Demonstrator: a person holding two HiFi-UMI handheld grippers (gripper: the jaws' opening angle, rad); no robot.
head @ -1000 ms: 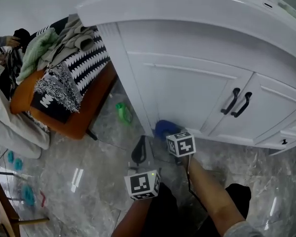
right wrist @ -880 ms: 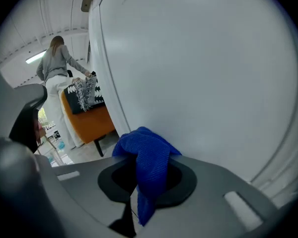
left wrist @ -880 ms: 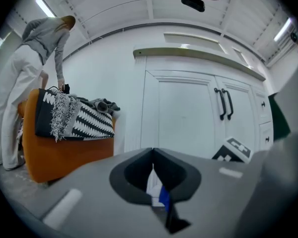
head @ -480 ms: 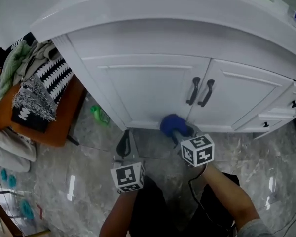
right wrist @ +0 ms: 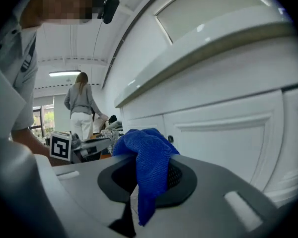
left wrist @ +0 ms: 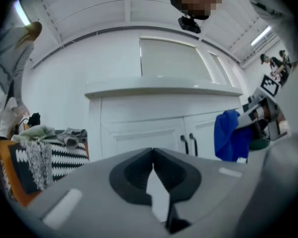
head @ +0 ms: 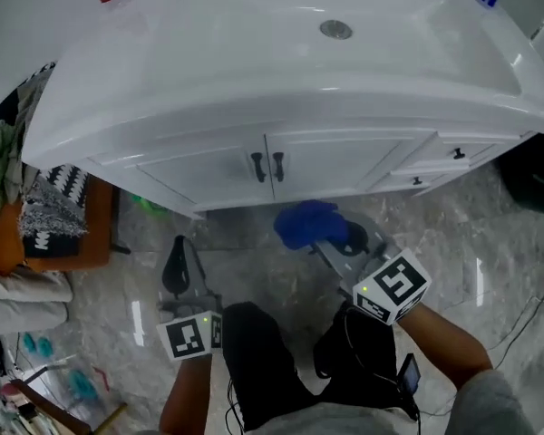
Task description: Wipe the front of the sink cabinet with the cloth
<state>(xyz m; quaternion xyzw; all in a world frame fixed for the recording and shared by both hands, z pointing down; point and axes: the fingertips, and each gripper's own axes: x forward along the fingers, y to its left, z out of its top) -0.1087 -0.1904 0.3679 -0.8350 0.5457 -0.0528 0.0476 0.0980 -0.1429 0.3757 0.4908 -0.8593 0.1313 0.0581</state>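
The white sink cabinet [head: 335,166] has two doors with black handles [head: 266,166] under a white basin top. A blue cloth [head: 308,223] hangs just below and in front of the cabinet's lower edge; I cannot tell if it touches. My right gripper [head: 325,236] is shut on it, and in the right gripper view the cloth [right wrist: 145,145] drapes over the jaws of that gripper [right wrist: 149,180] beside the cabinet front [right wrist: 228,128]. My left gripper [head: 175,270] is low at the left, off the cabinet. Its own view shows the left gripper [left wrist: 152,155] shut and empty, facing the doors [left wrist: 149,130].
An orange seat [head: 68,247] piled with clothes stands left of the cabinet. A green object [head: 145,205] lies on the marble floor by the cabinet corner. A dark bin [head: 535,175] sits at the right. A person [right wrist: 82,108] stands far off.
The head view has risen over the basin top. My right gripper has carried the cloth from the cabinet's lower left corner rightward to below the door handles. The left gripper stays low.
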